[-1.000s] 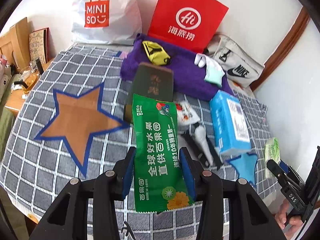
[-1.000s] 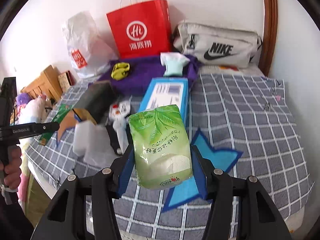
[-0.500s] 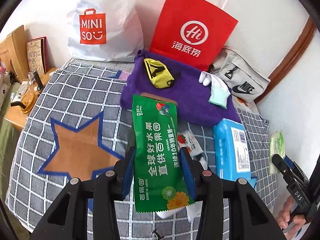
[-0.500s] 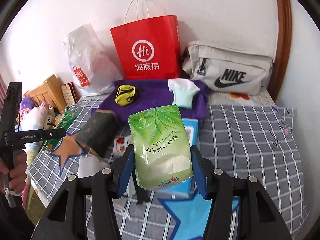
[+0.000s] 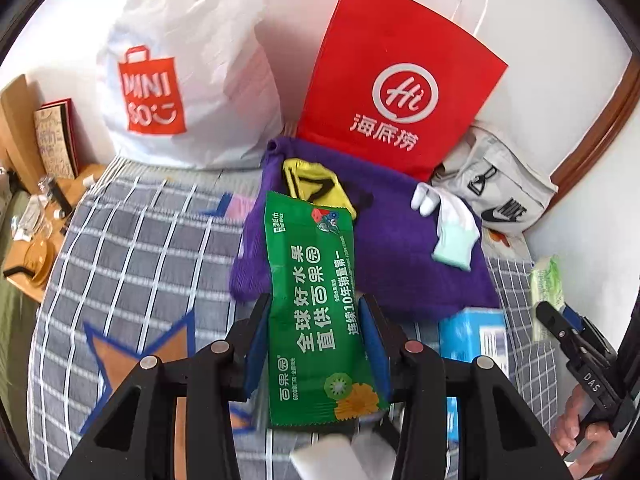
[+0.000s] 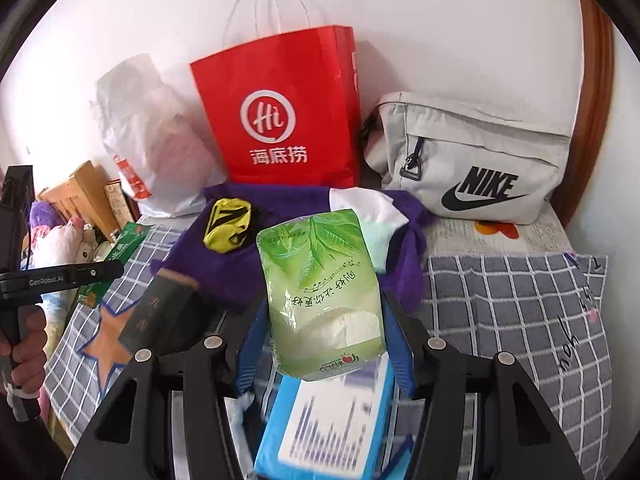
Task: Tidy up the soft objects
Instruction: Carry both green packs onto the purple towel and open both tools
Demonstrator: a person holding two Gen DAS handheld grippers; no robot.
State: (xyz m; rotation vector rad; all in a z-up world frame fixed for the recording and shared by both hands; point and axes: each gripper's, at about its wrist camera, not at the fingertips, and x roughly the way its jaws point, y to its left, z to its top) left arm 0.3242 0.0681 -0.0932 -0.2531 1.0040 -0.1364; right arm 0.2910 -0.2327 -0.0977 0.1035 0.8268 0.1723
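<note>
My left gripper (image 5: 316,340) is shut on a dark green tissue pack (image 5: 314,304) and holds it above the near edge of a purple towel (image 5: 400,252). My right gripper (image 6: 324,340) is shut on a light green tissue pack (image 6: 322,296), held above a blue tissue box (image 6: 328,424). On the purple towel (image 6: 224,272) lie a yellow-and-black cloth (image 5: 316,186) and a white-and-mint sock (image 5: 452,232); both also show in the right wrist view, the cloth (image 6: 228,226) and the sock (image 6: 378,216).
A red paper bag (image 5: 396,88), a white Miniso bag (image 5: 180,80) and a grey Nike bag (image 6: 472,164) stand against the wall behind the towel. A dark box (image 6: 160,312) lies left of the blue box. The bed has a checked sheet (image 5: 132,248). A bedside table (image 5: 36,240) is left.
Both grippers have moved forward toward the purple towel and the bags, each still holding its pack. The dark box and blue box have slid down and out under them.
</note>
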